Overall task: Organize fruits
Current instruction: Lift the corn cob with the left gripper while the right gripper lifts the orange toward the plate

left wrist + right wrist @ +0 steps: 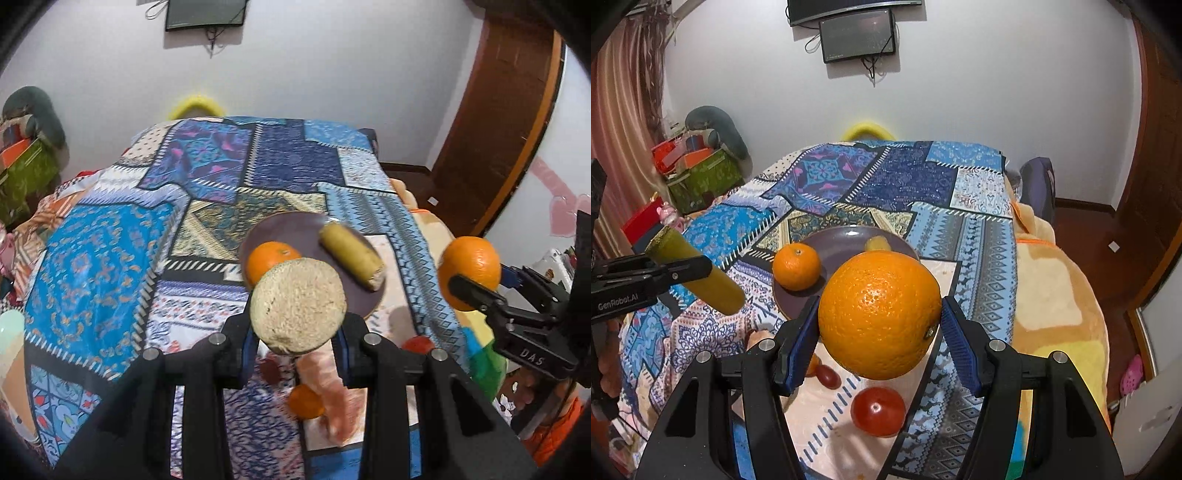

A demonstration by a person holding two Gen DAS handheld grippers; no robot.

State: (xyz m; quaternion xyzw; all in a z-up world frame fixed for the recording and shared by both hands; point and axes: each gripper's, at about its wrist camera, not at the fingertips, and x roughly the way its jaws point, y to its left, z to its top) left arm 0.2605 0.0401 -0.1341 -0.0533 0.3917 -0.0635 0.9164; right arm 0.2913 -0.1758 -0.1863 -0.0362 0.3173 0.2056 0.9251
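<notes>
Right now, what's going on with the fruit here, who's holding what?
A person is sorting fruit on a bed with a patchwork cover, a gripper in each hand. The left gripper holds a cut yellow-green piece of fruit in the air. The right gripper holds a big orange up, too. On the purple plate ahead sit a small orange and another yellow-green piece. A red tomato and a few other small fruits lie on the cover.

Plate [846, 240] on patchwork cloth [908, 177]; mandarin [796, 268] on plate's left.
</notes>
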